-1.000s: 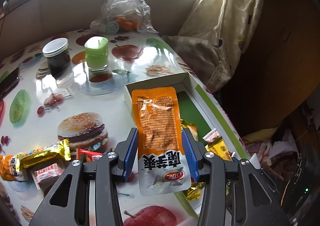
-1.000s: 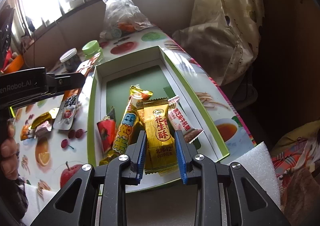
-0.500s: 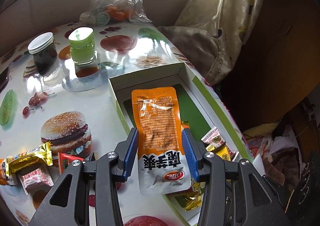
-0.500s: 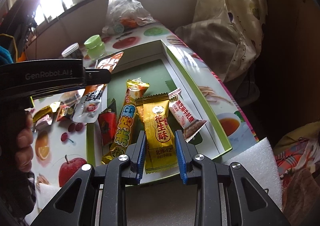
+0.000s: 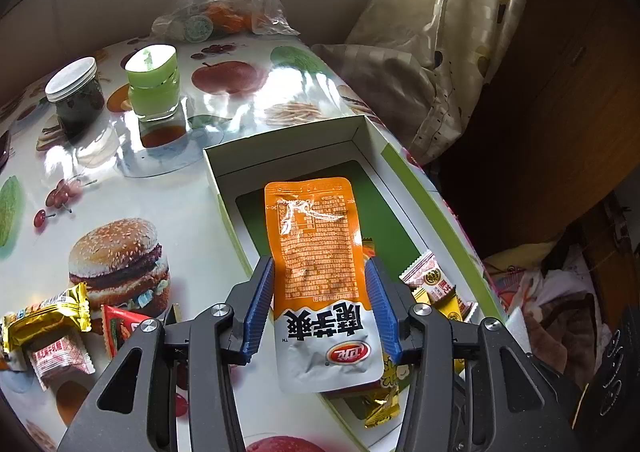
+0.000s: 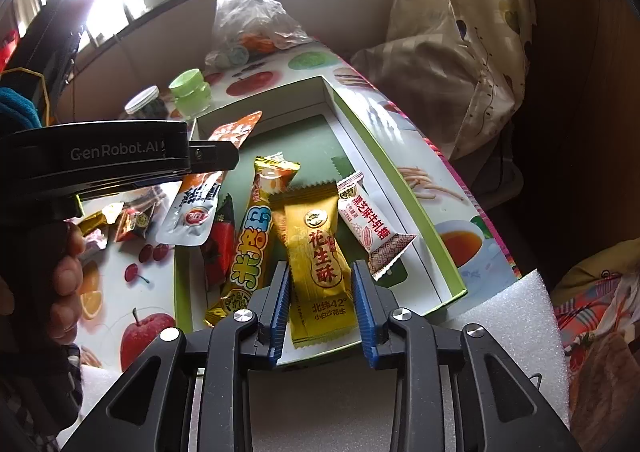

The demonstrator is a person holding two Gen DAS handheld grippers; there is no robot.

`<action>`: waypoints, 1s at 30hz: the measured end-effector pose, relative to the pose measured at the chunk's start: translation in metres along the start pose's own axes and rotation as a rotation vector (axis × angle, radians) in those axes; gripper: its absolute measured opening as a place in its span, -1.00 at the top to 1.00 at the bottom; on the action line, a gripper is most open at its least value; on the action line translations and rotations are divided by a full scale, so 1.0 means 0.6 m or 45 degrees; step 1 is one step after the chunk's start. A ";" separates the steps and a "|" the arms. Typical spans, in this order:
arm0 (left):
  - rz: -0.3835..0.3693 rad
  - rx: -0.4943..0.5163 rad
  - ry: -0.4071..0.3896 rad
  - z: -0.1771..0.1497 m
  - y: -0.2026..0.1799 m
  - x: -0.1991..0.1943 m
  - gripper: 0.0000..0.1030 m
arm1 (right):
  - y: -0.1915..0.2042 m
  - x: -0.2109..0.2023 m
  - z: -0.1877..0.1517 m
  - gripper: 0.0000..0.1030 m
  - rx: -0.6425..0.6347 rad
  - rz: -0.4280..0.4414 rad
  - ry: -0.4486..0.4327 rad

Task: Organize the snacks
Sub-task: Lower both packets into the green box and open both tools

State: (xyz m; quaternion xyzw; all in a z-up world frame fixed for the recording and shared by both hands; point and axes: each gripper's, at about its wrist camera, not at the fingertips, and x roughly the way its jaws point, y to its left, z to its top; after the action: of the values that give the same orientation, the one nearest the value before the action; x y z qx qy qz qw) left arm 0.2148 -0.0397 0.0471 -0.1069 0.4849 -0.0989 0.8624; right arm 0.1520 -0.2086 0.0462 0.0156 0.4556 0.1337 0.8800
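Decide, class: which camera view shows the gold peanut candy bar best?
The right wrist view: the gold peanut candy bar lies whole, label up, in the green box, between the right gripper's fingers. The left wrist view does not clearly show it; the orange pouch blocks much of the box.

Surface (image 5: 240, 119): glossy printed covering, strong glare. Box (image 5: 280, 143): matt card, white walls. Orange pouch (image 5: 316, 236): shiny plastic film. Gold wrapper (image 6: 320, 252): metallic foil sheen. Foam block (image 6: 516, 312): white, rough-pored. Tongs' pads (image 5: 260, 308): ribbed blue plastic.
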 end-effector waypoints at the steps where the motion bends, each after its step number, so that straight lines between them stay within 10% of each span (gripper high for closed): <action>1: -0.002 -0.001 0.000 0.000 0.000 0.000 0.07 | 0.000 0.000 0.000 0.42 0.001 -0.001 0.000; 30: -0.025 0.006 -0.024 -0.011 -0.008 -0.021 -0.01 | 0.006 -0.022 0.002 0.06 0.006 -0.044 -0.044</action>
State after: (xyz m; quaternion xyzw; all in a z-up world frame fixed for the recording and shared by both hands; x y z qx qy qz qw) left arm 0.2025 -0.0415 0.0557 -0.1104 0.4755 -0.1076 0.8661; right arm 0.1450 -0.2081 0.0578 0.0123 0.4409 0.1171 0.8898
